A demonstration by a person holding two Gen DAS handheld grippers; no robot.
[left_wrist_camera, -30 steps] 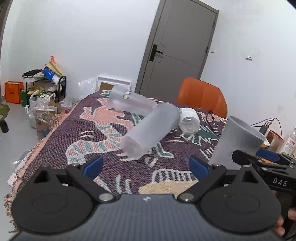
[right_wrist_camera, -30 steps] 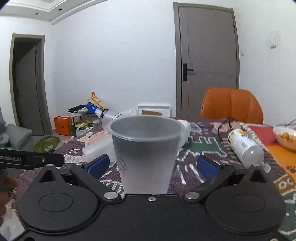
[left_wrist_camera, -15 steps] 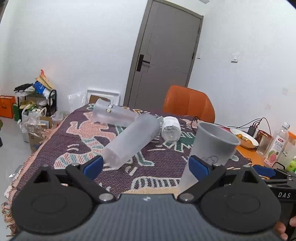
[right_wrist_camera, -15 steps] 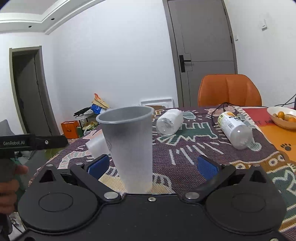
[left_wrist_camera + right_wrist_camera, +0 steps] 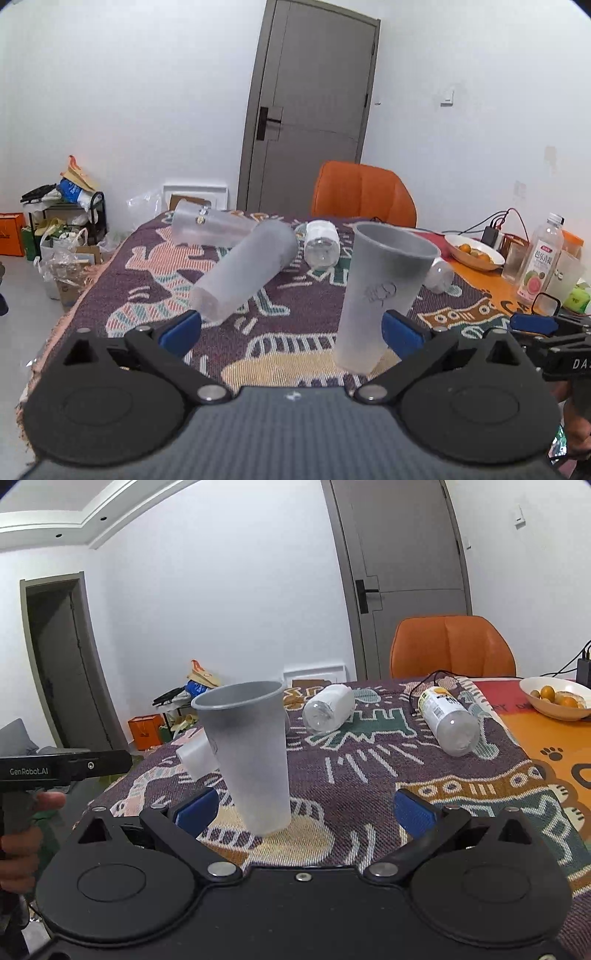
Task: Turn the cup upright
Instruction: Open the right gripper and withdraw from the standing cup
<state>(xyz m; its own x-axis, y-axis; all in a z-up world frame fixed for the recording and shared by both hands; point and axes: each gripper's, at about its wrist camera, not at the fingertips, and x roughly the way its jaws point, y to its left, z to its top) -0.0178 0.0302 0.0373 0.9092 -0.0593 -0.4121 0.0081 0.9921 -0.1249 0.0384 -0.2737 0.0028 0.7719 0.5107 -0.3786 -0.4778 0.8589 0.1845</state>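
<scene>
A frosted grey plastic cup [image 5: 380, 295] stands upright, mouth up, on the patterned cloth near the table's front edge. It also shows in the right wrist view [image 5: 251, 753]. My left gripper [image 5: 291, 328] is open and empty, with the cup just inside its right finger, apart from it. My right gripper [image 5: 303, 808] is open and empty, with the cup close to its left finger, not touching. Another frosted cup [image 5: 243, 273] lies on its side behind.
A second frosted tumbler [image 5: 210, 223] and clear bottles [image 5: 321, 247] [image 5: 447, 720] lie on the cloth. An orange chair [image 5: 450, 646] stands behind the table. A fruit bowl [image 5: 554, 698], a juice bottle [image 5: 539, 258] and cables sit at right.
Both grippers have drawn back from the cup. The right gripper moved right, so the cup shifted from centre toward its left finger. The cup stays upright on the cloth.
</scene>
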